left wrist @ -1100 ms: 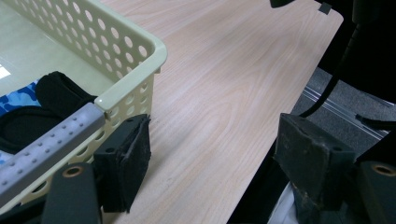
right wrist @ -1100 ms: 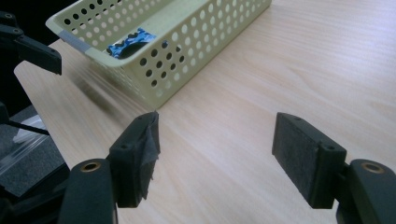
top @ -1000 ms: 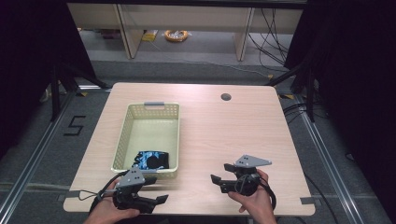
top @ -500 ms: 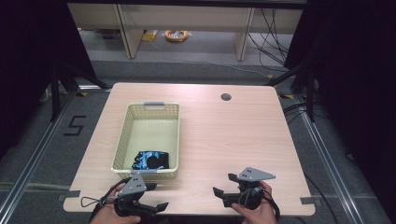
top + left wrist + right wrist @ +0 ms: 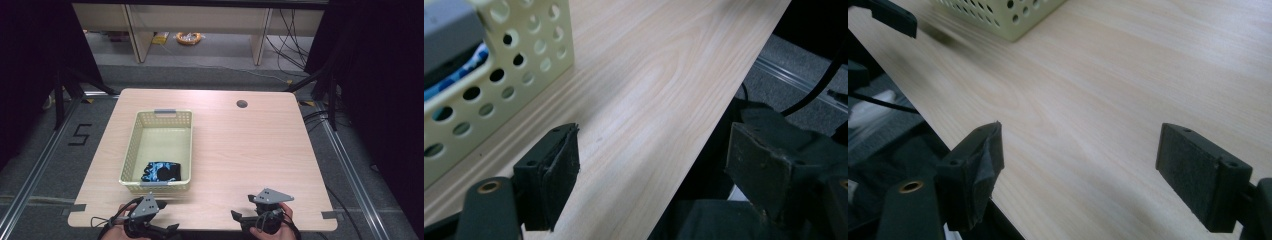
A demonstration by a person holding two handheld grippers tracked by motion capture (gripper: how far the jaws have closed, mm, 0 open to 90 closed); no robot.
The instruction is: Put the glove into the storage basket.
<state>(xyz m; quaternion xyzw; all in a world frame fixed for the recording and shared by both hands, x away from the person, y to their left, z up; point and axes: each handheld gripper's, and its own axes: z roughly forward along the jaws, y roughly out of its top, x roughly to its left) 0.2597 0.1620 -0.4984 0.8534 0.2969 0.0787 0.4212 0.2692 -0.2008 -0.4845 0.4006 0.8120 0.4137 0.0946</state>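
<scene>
We hold both grippers at the table's (image 5: 240, 145) near edge, left gripper (image 5: 651, 170) and right gripper (image 5: 1078, 170) gaping, empty. Glove (image 5: 161, 171) lies in the basket's (image 5: 172, 114) near end; looks parked.

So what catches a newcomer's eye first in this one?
The pale yellow perforated basket on the table's left half, with a black-and-blue glove bunched at its near end. Then the left gripper and right gripper at the near edge, both open and holding nothing.
</scene>
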